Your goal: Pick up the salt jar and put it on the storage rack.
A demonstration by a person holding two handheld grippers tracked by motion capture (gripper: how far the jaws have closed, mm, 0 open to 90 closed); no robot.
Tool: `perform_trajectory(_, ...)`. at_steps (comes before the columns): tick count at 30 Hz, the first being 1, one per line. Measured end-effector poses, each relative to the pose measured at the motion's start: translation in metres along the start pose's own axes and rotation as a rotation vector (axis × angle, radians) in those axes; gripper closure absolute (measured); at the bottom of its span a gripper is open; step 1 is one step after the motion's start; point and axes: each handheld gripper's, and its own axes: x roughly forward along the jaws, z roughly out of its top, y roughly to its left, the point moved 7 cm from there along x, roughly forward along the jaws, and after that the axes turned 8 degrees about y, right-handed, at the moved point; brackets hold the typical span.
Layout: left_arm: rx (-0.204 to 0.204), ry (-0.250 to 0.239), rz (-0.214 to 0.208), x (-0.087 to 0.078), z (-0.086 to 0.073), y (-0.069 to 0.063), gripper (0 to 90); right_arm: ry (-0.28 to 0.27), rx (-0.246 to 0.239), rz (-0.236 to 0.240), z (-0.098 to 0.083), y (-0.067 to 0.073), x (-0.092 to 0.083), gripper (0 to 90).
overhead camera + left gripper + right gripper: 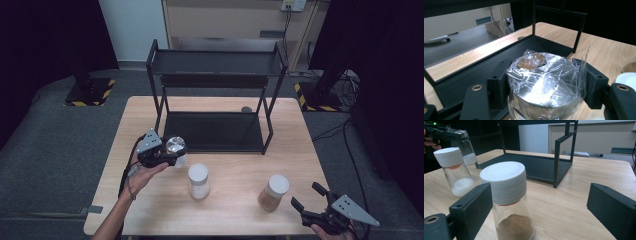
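- In the left gripper view, the left claw [544,87] fills the bottom of the frame with its two black jaws pressed against the sides of a jar with a foil-and-film top [544,82], so the jar sits squarely between them and is held.
- That jar's top is shiny silver, wrapped in crinkled clear film, with a brown patch showing near its upper edge; its body is clear glass, and the right gripper view shows something white inside it.
- In the high view, the same left claw [170,152] and its jar [176,146] sit left of centre, above the counter [235,210] and just in front of the black rack's lower shelf; a hand [142,175] carries the claw from the lower left.
- In the right gripper view, the right claw [536,202] has its jaws spread wide, and the brown-powder jar [507,202] stands upright on the counter near the left jaw, not gripped.
- This jar has a broad white cap, a thin orange band under it, clear glass and brown powder heaped at the bottom.
- In the high view, the right claw [307,197] lies at the lower right, a little apart from the brown-powder jar [274,192].
- Further in, a white-powder jar [198,181] with a white cap stands upright in the middle of the counter.
- Farthest, the black rack [215,62] stands at the counter's back edge with two shelves.
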Motion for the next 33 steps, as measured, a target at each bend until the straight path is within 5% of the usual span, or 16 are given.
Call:
perform_trajectory(10, -0.001, 0.003, 0.005, 0.014, 0.017, 0.004, 33.8, -0.002, -0.001, 0.003, 0.000, 0.000, 0.000, 6.9)
perform_trajectory(33, -0.059, -0.003, 0.154, 0.059, 0.039, 0.021, 33.8, -0.004, 0.000, 0.009, 0.000, 0.000, -0.001, 6.9)
